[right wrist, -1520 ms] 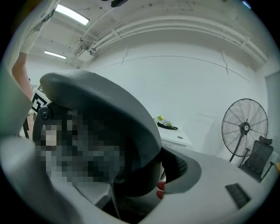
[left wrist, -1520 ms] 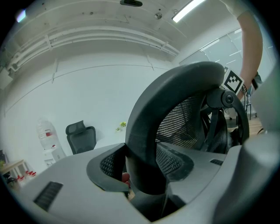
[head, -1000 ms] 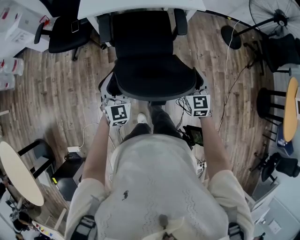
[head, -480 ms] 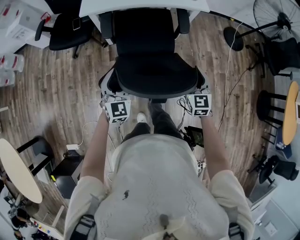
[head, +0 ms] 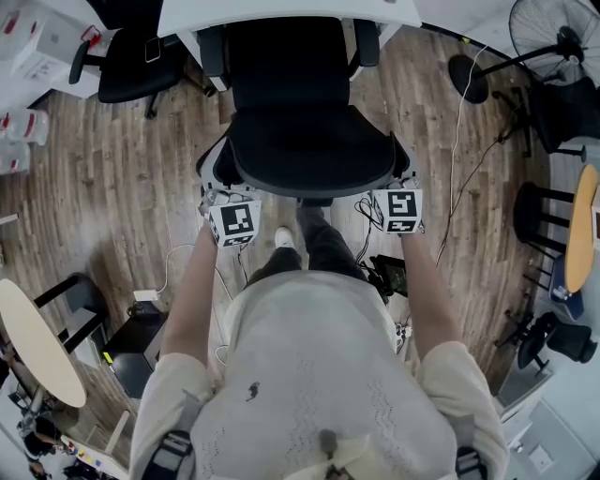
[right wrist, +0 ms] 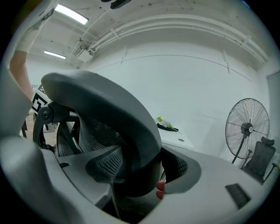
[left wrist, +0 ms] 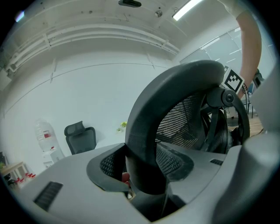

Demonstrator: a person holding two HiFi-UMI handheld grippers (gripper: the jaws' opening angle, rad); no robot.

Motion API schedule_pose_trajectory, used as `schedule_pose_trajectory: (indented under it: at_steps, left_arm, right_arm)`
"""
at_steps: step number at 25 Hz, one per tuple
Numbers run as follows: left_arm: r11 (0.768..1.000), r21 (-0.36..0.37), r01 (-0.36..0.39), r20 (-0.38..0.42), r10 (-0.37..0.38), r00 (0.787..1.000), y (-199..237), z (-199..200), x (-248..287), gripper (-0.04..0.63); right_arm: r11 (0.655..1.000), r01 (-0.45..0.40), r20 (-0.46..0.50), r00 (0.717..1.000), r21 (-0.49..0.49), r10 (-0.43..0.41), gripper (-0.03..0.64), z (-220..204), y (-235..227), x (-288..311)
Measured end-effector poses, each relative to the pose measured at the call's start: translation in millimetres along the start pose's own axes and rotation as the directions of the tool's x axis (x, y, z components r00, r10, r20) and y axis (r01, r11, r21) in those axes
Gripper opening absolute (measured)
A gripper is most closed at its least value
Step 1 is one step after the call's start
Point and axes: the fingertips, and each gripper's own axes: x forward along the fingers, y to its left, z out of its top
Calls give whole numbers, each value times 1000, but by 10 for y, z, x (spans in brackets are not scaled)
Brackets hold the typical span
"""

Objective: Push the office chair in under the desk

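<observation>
Left gripper view shows the left claw (left wrist: 142,170) clamped wide on the backrest rim (left wrist: 144,122) of the office chair (head: 309,150); the right claw (right wrist: 144,170) grips likewise. Chair stands upper centre of the head view, at the counter (head: 281,9); best push both sides evenly, straight.

An office: a black office chair (head: 309,141) and a second chair (head: 131,70) on plank floor (head: 122,187), a white surface (head: 281,11), a pedestal fan (head: 561,37).

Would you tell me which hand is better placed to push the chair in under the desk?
Neither alone: the left tongs and right tongs each clamp opposite sides of the backrest, facing the desk; push with both.
</observation>
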Motion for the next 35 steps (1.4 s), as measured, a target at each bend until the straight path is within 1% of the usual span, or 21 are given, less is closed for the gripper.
schedule_pose_trajectory:
  at_steps: [35]
  left_arm:
    - [1000,8,-2,1,2,1000,341,32,637,233]
  right_arm:
    - [1000,7,6,1000,0,-7,288,183,-209,657]
